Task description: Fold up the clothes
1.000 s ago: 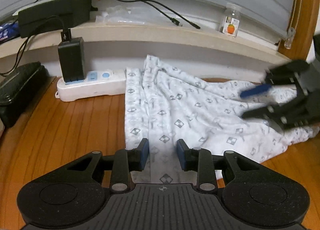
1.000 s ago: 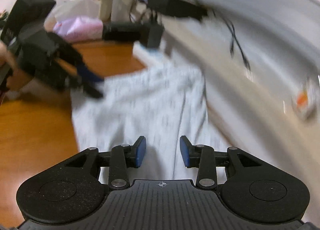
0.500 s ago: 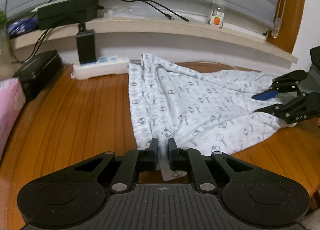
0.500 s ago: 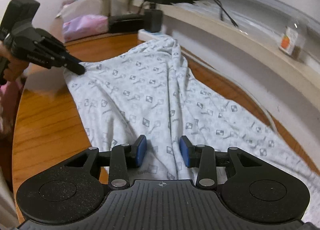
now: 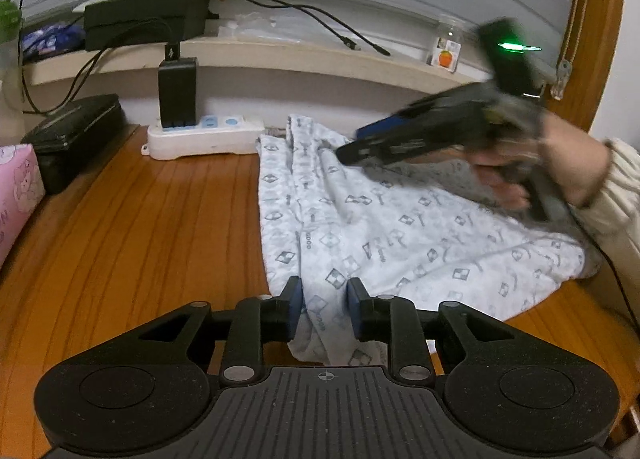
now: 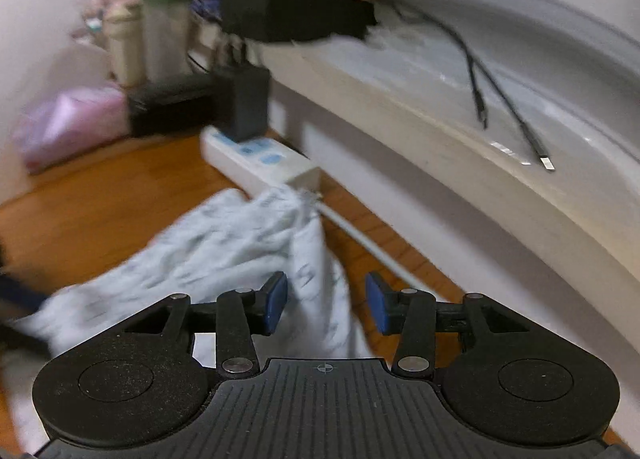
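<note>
Since half a second earlier, the right claw (image 5: 352, 147) had swung from the cloth's (image 5: 400, 235) right edge to its far end beside the power strip (image 5: 204, 135), jaws opening astride a ridge, not gripping. Left claw (image 5: 323, 309) was opening too, the near corner loose between its pads, so the fold on the counter (image 5: 140, 239) likely awaited fresh grips.

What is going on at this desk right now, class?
A person holding tongs in each hand is folding a white patterned garment spread on a wooden desk. The left tongs straddle its near edge, jaws opening, cloth between them. The right tongs, jaws opening too, reach over the far end of the garment near the white power strip; a fold lies between the pads without being pinched. No fold is made yet.
</note>
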Tool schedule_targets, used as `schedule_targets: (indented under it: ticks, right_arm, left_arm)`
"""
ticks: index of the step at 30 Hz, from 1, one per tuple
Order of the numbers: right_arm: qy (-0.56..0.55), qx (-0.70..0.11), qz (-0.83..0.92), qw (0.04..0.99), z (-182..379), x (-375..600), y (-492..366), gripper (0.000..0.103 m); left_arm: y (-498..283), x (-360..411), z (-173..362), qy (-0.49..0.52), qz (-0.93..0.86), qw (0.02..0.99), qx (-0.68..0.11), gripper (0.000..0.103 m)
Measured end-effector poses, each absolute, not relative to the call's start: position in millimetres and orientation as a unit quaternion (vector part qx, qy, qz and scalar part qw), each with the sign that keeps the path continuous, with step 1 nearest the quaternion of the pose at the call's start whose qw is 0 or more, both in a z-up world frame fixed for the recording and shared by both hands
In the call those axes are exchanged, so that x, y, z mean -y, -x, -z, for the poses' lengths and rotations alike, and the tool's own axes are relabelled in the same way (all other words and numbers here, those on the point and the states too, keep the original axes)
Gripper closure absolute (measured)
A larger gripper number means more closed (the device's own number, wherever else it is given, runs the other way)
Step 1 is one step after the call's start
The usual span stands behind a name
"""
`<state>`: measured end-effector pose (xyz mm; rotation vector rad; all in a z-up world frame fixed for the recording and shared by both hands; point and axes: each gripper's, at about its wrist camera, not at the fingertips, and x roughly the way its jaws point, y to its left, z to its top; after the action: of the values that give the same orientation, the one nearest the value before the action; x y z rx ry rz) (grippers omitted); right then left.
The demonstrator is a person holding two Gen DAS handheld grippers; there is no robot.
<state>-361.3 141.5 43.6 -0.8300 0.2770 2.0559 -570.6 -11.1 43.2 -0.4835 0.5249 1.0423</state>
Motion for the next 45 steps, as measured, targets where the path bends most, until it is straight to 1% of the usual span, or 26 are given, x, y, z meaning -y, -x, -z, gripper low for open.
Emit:
schedule_targets:
  ticks: [1, 2, 3, 4, 6, 11, 13, 15, 17, 19, 21, 22, 23, 25, 28, 31, 34, 37, 38, 40, 45]
  right_arm:
    - [0.336, -0.115, -0.826, 0.438, -41, -146, 363, 0.062]
    - [0.331, -0.116, -0.829, 0.436, -41, -147, 361, 0.080]
    - [0.324, -0.116, -0.833, 0.434, -43, -146, 359, 0.092]
    - [0.312, -0.110, -0.838, 0.434, -46, -141, 356, 0.100]
    - [0.286, -0.092, -0.849, 0.434, -55, -129, 348, 0.101]
    - [0.202, -0.014, -0.878, 0.434, -92, -89, 333, 0.101]
    - [0.189, -0.002, -0.887, 0.421, -102, -84, 338, 0.101]
    - [0.194, -0.001, -0.895, 0.402, -105, -84, 349, 0.101]
    - [0.230, -0.004, -0.889, 0.395, -92, -93, 370, 0.098]
    - [0.277, -0.010, -0.875, 0.398, -77, -101, 385, 0.095]
    - [0.297, -0.012, -0.865, 0.404, -68, -102, 388, 0.082]
    - [0.295, -0.018, -0.866, 0.403, -70, -101, 384, 0.069]
    - [0.287, -0.023, -0.870, 0.401, -75, -98, 376, 0.065]
    - [0.283, -0.021, -0.868, 0.407, -87, -90, 358, 0.065]
    - [0.279, -0.021, -0.862, 0.422, -106, -69, 322, 0.065]
    - [0.283, -0.027, -0.853, 0.438, -117, -38, 277, 0.065]
    - [0.304, -0.028, -0.830, 0.467, -114, -2, 227, 0.065]
    - [0.322, -0.043, -0.806, 0.494, -106, 34, 178, 0.064]
    - [0.325, -0.053, -0.799, 0.503, -102, 44, 162, 0.064]
    - [0.335, -0.064, -0.782, 0.522, -92, 65, 132, 0.064]
    - [0.335, -0.106, -0.746, 0.566, -70, 108, 69, 0.064]
  left_arm:
    - [570, 13, -43, 0.222, -0.488, 0.808, -0.246, 0.080]
    - [569, 14, -43, 0.218, -0.488, 0.808, -0.247, 0.082]
    - [569, 17, -44, 0.215, -0.489, 0.809, -0.245, 0.087]
    - [570, 20, -45, 0.211, -0.491, 0.810, -0.243, 0.091]
    - [571, 26, -47, 0.205, -0.494, 0.811, -0.238, 0.094]
    - [578, 58, -67, 0.202, -0.499, 0.817, -0.209, 0.095]
    - [582, 71, -74, 0.205, -0.503, 0.814, -0.204, 0.095]
    - [587, 78, -75, 0.213, -0.506, 0.809, -0.210, 0.094]
    - [589, 73, -68, 0.221, -0.520, 0.793, -0.227, 0.083]
    - [589, 67, -64, 0.221, -0.538, 0.779, -0.235, 0.083]
    - [587, 64, -67, 0.208, -0.550, 0.772, -0.239, 0.074]
    - [586, 63, -71, 0.197, -0.557, 0.771, -0.239, 0.068]
    - [584, 63, -75, 0.189, -0.559, 0.771, -0.238, 0.065]
    - [578, 59, -81, 0.181, -0.551, 0.781, -0.232, 0.065]
    - [559, 47, -87, 0.167, -0.534, 0.797, -0.228, 0.056]
    - [533, 25, -88, 0.163, -0.509, 0.814, -0.228, 0.055]
    - [506, -1, -84, 0.168, -0.477, 0.832, -0.228, 0.045]
    - [477, -25, -79, 0.180, -0.439, 0.852, -0.222, 0.045]
    - [466, -30, -78, 0.172, -0.432, 0.856, -0.225, 0.043]
    - [445, -40, -73, 0.160, -0.424, 0.860, -0.234, 0.041]
    - [409, -60, -54, 0.147, -0.411, 0.860, -0.265, 0.041]
